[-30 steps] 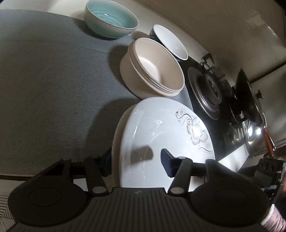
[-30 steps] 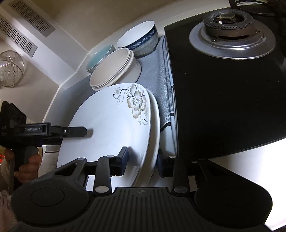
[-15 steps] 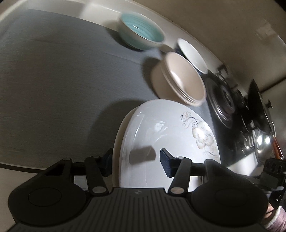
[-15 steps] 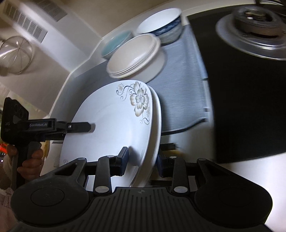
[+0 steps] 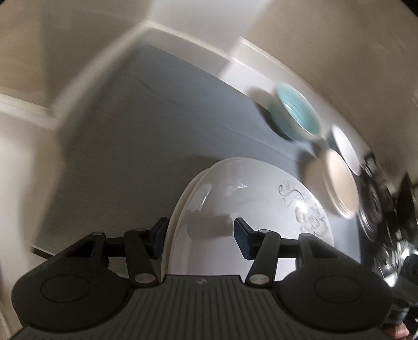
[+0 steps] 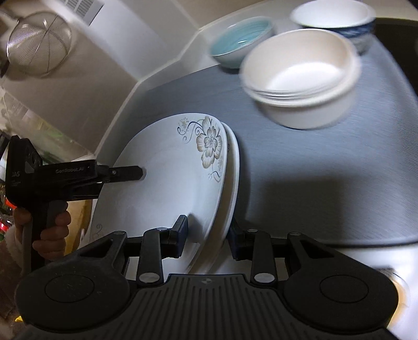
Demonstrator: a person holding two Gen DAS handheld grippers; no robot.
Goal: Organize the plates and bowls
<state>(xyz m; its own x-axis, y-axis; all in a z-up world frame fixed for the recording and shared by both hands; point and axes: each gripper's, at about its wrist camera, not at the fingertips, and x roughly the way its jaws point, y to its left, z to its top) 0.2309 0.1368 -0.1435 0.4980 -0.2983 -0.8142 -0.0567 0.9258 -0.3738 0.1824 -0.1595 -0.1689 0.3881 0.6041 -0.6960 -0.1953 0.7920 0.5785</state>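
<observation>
Over the grey mat (image 6: 300,162), the right gripper (image 6: 207,236) pinches 2 stacked plates (image 6: 169,177); the left gripper (image 5: 199,235) straddles their opposite rim, pinch unclear; tilting could slide the top plate off.

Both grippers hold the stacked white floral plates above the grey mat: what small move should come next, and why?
Probably lower the stacked white floral plates onto the bare stretch of grey mat below them. The right gripper and left gripper each clamp an opposite rim. The stacked cream bowls, the turquoise bowl and the blue-patterned white bowl sit farther back, so that spot looks free.
</observation>
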